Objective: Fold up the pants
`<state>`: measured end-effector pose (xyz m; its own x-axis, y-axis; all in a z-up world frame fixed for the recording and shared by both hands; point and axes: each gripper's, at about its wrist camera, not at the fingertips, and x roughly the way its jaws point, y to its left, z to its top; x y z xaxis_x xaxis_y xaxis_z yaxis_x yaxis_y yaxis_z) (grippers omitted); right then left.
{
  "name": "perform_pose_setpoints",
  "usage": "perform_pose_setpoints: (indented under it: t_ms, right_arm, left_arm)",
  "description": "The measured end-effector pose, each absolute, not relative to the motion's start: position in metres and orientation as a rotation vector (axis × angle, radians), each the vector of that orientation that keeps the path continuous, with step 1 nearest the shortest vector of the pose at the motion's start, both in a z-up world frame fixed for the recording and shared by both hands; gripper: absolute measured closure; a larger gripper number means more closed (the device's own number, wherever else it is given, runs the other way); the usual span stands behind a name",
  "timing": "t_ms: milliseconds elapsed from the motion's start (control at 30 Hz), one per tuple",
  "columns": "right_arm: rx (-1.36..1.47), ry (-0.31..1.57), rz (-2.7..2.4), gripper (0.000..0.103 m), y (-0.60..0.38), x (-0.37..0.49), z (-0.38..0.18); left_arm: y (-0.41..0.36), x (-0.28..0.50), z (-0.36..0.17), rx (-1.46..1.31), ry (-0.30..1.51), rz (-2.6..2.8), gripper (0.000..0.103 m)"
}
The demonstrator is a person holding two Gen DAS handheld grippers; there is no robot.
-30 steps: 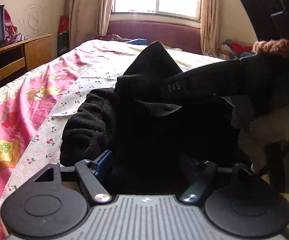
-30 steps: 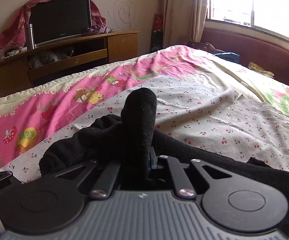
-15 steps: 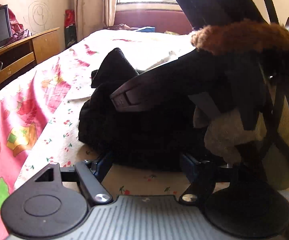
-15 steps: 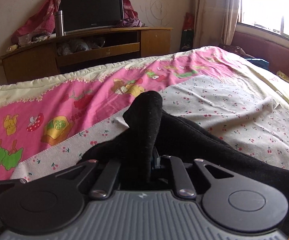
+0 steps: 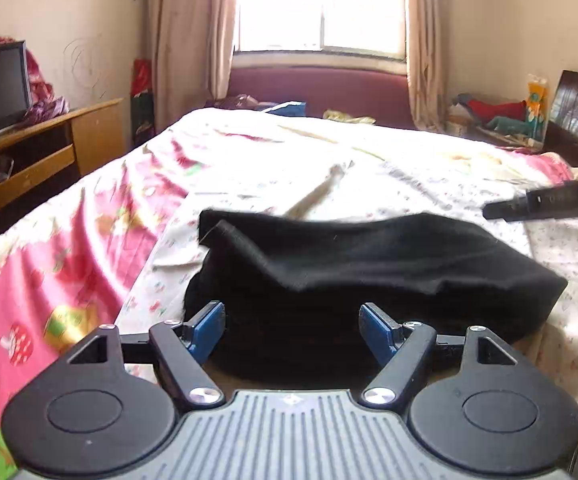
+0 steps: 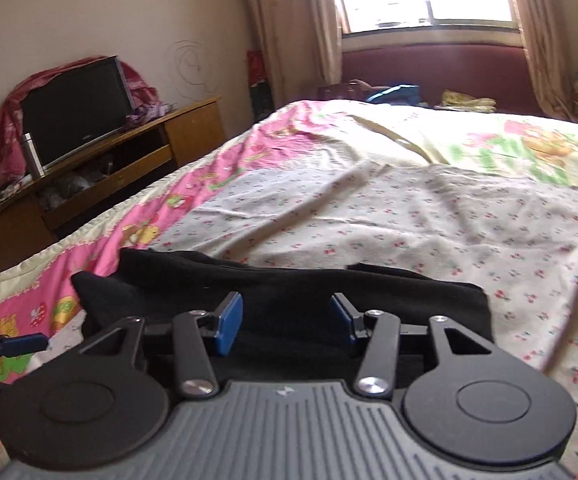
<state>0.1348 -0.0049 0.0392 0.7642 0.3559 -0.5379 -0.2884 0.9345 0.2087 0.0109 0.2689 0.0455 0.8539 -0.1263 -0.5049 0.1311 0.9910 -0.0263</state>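
The black pants [image 5: 369, 276] lie folded in a thick bundle on the bed. My left gripper [image 5: 293, 330] is open and empty, its blue pads just in front of the bundle's near edge. My right gripper [image 6: 285, 320] is open and empty just above the bundle [image 6: 289, 292]. In the left wrist view a finger of the right gripper [image 5: 545, 202] shows at the right edge. In the right wrist view a blue pad of the left gripper [image 6: 23, 342] shows at the left edge.
The bed has a cherry-print sheet [image 6: 409, 216] and a pink cartoon quilt [image 5: 49, 264] on its left side. A wooden TV stand with a television [image 6: 77, 112] stands left of the bed. A window [image 5: 321, 4] with curtains and a maroon bench are behind.
My right gripper has let go of the fold of pants and opened. The pants have dropped flat into a folded bundle. The right gripper has left the middle of the left wrist view.
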Motion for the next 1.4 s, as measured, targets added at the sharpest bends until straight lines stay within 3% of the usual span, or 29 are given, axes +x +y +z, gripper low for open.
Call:
perform_pose_setpoints:
  t_ms: [133,267,367,400,433,600,633,733,767,800,867,933,1133,1300,1400]
  right_arm:
    - [0.235,0.7,0.137,0.051,-0.087,0.152,0.01]
    - [0.605,0.837,0.252,0.05,-0.129,0.168,-0.039]
    - [0.737,0.92,0.356,0.05,-0.132,0.178,-0.075]
    - [0.765,0.915,0.38,0.051,-0.136,0.179,-0.077]
    - [0.816,0.919,0.394,0.059,-0.139,0.179,-0.077]
    - [0.926,0.819,0.589,0.064,-0.141,0.177,-0.048]
    - [0.94,0.792,0.64,0.064,-0.141,0.179,-0.048]
    - [0.946,0.828,0.662,0.045,-0.134,0.203,-0.072]
    - [0.966,0.873,0.605,0.045,-0.128,0.215,-0.087]
    - [0.98,0.901,0.582,0.048,-0.124,0.225,-0.101]
    - [1.014,0.892,0.535,0.075,-0.118,0.236,-0.107]
    - [1.053,0.87,0.535,0.086,-0.121,0.23,-0.099]
    - [0.953,0.809,0.562,0.09,-0.146,0.162,-0.053]
    - [0.99,0.93,0.382,0.09,-0.181,0.163,-0.09]
    - [0.907,0.889,0.391,0.088,-0.17,0.161,-0.072]
  left_arm:
    - [0.238,0.052,0.041,0.05,0.496,-0.245,0.015]
    - [0.222,0.094,-0.004,0.113,0.712,-0.285,0.013]
    - [0.215,0.079,-0.003,0.189,0.706,-0.316,0.013]
    - [0.213,0.073,0.002,0.213,0.716,-0.316,0.013]
    - [0.211,0.072,0.004,0.233,0.724,-0.308,0.013]
    - [0.208,0.078,0.01,0.285,0.717,-0.292,0.013]
    - [0.208,0.08,0.01,0.283,0.716,-0.29,0.013]
    - [0.208,0.089,0.005,0.268,0.723,-0.28,0.013]
    - [0.207,0.093,0.006,0.262,0.725,-0.275,0.013]
    - [0.205,0.096,0.007,0.264,0.726,-0.271,0.013]
    - [0.201,0.1,0.009,0.281,0.729,-0.259,0.012]
    - [0.197,0.104,0.008,0.273,0.755,-0.262,0.013]
    - [0.16,0.093,0.003,0.304,0.749,-0.387,0.013]
    - [0.143,0.092,-0.004,0.383,0.749,-0.457,0.012]
    - [0.165,0.092,0.007,0.366,0.753,-0.389,0.01]
